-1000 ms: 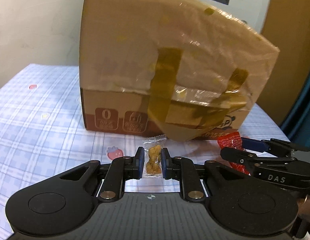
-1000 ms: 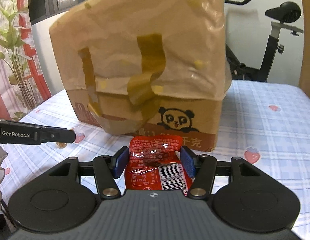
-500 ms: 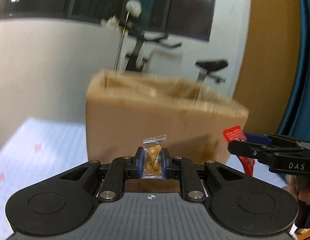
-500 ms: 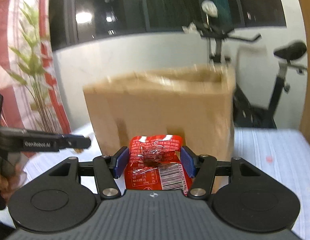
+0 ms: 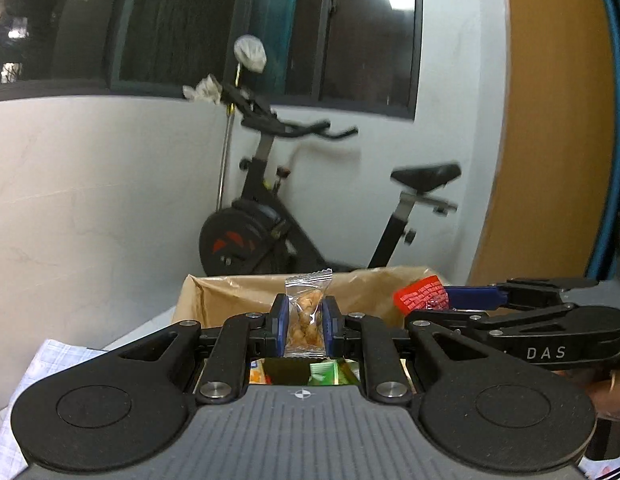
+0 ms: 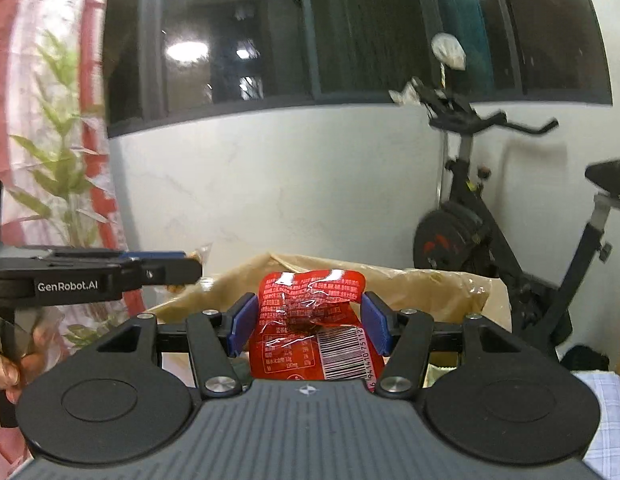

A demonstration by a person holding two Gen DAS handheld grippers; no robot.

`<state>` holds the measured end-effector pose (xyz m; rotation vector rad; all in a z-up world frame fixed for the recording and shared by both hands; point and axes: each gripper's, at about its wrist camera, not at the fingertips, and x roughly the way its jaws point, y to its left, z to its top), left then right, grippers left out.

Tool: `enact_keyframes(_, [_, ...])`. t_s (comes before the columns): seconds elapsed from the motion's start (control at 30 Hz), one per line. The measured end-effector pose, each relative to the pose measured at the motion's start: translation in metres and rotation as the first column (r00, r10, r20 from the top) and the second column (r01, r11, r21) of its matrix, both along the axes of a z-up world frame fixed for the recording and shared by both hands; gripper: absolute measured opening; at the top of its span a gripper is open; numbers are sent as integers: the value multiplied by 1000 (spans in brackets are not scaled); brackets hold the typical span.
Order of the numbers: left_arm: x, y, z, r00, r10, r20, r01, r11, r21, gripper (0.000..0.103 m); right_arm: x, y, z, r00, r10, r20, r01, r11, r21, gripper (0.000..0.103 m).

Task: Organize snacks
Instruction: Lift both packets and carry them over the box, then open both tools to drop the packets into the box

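Low in each frame's centre, above the open box (image 5: 246, 292), the left tool (image 5: 304, 322) pinches a clear nut packet (image 5: 306, 312) and the right tool (image 6: 306, 322) clamps a red pouch (image 6: 310, 312), apparently held over the rim for dropping inside.

Clear nut packet (image 5: 304, 320), red packet (image 6: 310, 324) aloft

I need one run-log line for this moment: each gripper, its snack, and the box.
left gripper: shut on clear nut packet | right gripper: shut on red packet | both above open cardboard box | not released
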<state>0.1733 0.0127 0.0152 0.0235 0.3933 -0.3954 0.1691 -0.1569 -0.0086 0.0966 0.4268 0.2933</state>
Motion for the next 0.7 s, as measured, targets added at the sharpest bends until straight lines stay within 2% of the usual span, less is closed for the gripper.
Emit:
enact_keyframes(0.23, [42, 0, -22, 992, 40, -121, -35, 999, 39, 19, 40, -3, -16, 982, -74, -174, 72, 997, -15, 59])
enact_keyframes(0.7, [54, 5, -45, 977, 54, -206, -37, 995, 89, 19, 45, -9, -35, 953, -123, -279, 114, 992, -47, 61])
